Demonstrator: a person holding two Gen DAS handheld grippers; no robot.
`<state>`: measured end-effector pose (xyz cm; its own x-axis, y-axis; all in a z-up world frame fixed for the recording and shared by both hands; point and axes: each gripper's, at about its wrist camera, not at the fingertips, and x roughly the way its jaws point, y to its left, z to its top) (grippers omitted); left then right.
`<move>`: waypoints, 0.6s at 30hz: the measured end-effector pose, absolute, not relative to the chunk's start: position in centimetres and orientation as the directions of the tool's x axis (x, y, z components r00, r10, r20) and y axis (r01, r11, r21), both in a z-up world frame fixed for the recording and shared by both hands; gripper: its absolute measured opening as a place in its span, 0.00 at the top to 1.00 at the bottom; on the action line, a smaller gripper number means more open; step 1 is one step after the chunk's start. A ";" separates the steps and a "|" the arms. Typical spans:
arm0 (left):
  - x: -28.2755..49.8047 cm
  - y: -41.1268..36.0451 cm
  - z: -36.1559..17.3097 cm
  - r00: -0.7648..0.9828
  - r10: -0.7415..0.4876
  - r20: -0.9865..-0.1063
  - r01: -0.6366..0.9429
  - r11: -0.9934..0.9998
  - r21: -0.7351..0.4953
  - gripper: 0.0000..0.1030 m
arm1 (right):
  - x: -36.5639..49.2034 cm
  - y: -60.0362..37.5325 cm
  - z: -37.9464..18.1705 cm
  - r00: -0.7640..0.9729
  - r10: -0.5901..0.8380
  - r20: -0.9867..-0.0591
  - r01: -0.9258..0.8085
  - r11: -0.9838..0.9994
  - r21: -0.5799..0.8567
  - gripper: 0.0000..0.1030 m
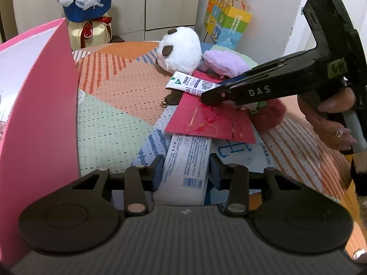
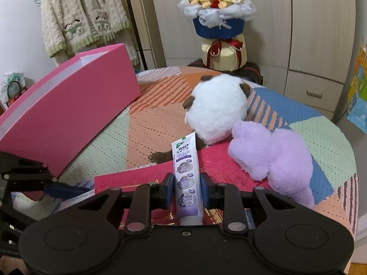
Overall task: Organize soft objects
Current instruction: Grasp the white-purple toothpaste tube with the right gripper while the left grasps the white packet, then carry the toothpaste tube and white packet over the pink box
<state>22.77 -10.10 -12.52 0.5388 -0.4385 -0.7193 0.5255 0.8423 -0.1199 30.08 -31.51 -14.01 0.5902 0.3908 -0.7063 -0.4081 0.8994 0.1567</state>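
My left gripper [image 1: 187, 170] is shut on a white printed toothpaste box [image 1: 185, 160] that lies on the patterned tablecloth [image 1: 128, 91]. My right gripper [image 2: 186, 188] is shut on a white and purple toothpaste tube [image 2: 185, 160], lifted over a red card [image 2: 220, 167]. In the left wrist view the right gripper [image 1: 207, 95] comes in from the right with the tube [image 1: 188, 84] sticking out to the left. A white plush [image 2: 215, 110] and a purple plush [image 2: 275, 155] lie behind the tube. A red furry toy [image 1: 270, 114] shows under the right gripper.
An open pink box [image 2: 68, 119] stands at the left, close to my left gripper [image 2: 52, 181]. A bouquet [image 2: 218, 23] sits behind the table, a colourful gift bag [image 1: 227, 25] at the back right, a knitted cardigan [image 2: 82, 18] on the wall. A person's hand [image 1: 332, 114] holds the right gripper.
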 end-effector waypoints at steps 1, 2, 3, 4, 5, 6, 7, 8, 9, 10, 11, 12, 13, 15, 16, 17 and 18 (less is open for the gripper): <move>23.0 -10.1 -12.5 0.537 -0.438 -0.721 0.523 0.843 -0.123 0.57 | 30.3 -31.5 -14.1 0.586 0.392 -0.709 -0.404 0.900 0.164 0.71; 23.2 -10.2 -12.5 0.533 -0.439 -0.723 0.520 0.844 -0.129 0.57 | 30.5 -31.5 -14.2 0.584 0.394 -0.710 -0.397 0.901 0.173 0.71; 23.4 -10.1 -12.6 0.531 -0.443 -0.722 0.518 0.844 -0.137 0.57 | 30.5 -31.5 -14.3 0.584 0.394 -0.710 -0.394 0.902 0.176 0.71; 23.6 -10.0 -12.6 0.527 -0.451 -0.720 0.515 0.844 -0.152 0.57 | 30.4 -31.5 -14.3 0.586 0.393 -0.709 -0.396 0.902 0.173 0.73; 23.8 -9.8 -12.7 0.525 -0.458 -0.717 0.502 0.847 -0.174 0.59 | 30.3 -31.5 -14.3 0.592 0.390 -0.705 -0.395 0.903 0.168 0.73; 23.9 -9.6 -12.8 0.524 -0.464 -0.714 0.486 0.851 -0.197 0.60 | 30.1 -31.5 -14.2 0.598 0.388 -0.701 -0.392 0.905 0.166 0.74; 23.7 -9.6 -12.9 0.531 -0.463 -0.709 0.481 0.854 -0.197 0.62 | 30.0 -31.4 -14.2 0.604 0.384 -0.698 -0.387 0.907 0.164 0.74; 23.3 -9.6 -12.9 0.545 -0.457 -0.703 0.483 0.856 -0.182 0.63 | 29.8 -31.3 -14.1 0.612 0.379 -0.694 -0.378 0.911 0.164 0.74; 22.9 -9.7 -12.9 0.558 -0.451 -0.697 0.485 0.858 -0.167 0.63 | 29.6 -31.2 -14.0 0.621 0.374 -0.689 -0.369 0.915 0.164 0.74; 22.4 -9.7 -12.9 0.571 -0.443 -0.691 0.485 0.861 -0.151 0.64 | 29.4 -31.2 -13.8 0.629 0.370 -0.684 -0.364 0.917 0.161 0.74; 22.1 -9.7 -12.9 0.581 -0.438 -0.686 0.484 0.864 -0.142 0.64 | 29.1 -31.0 -13.7 0.638 0.366 -0.678 -0.361 0.919 0.157 0.74; 21.7 -9.7 -12.8 0.587 -0.433 -0.683 0.482 0.866 -0.135 0.64 | 28.8 -30.9 -13.5 0.642 0.367 -0.673 -0.362 0.919 0.156 0.74; 21.4 -9.5 -12.8 0.593 -0.432 -0.680 0.482 0.867 -0.130 0.64 | 28.5 -30.8 -13.4 0.644 0.369 -0.670 -0.365 0.918 0.155 0.74; 20.8 -9.3 -12.5 0.605 -0.426 -0.673 0.480 0.869 -0.119 0.64 | 27.8 -30.6 -13.1 0.650 0.369 -0.664 -0.371 0.917 0.147 0.74; 20.5 -9.1 -12.4 0.613 -0.421 -0.668 0.477 0.872 -0.112 0.64 | 27.4 -30.4 -13.0 0.655 0.366 -0.661 -0.372 0.918 0.140 0.74; 20.2 -9.0 -12.2 0.619 -0.418 -0.666 0.475 0.873 -0.107 0.64 | 27.0 -30.3 -12.8 0.659 0.364 -0.658 -0.375 0.918 0.132 0.74; 19.9 -8.8 -12.2 0.623 -0.412 -0.665 0.470 0.877 -0.103 0.64 | 26.7 -30.2 -12.7 0.662 0.364 -0.655 -0.376 0.917 0.129 0.74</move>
<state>19.89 -8.76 -12.16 0.6229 -0.4120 -0.6650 0.4703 0.8765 -0.1026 26.73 -30.18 -12.67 0.6621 0.3637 -0.6552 -0.3762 0.9175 0.1292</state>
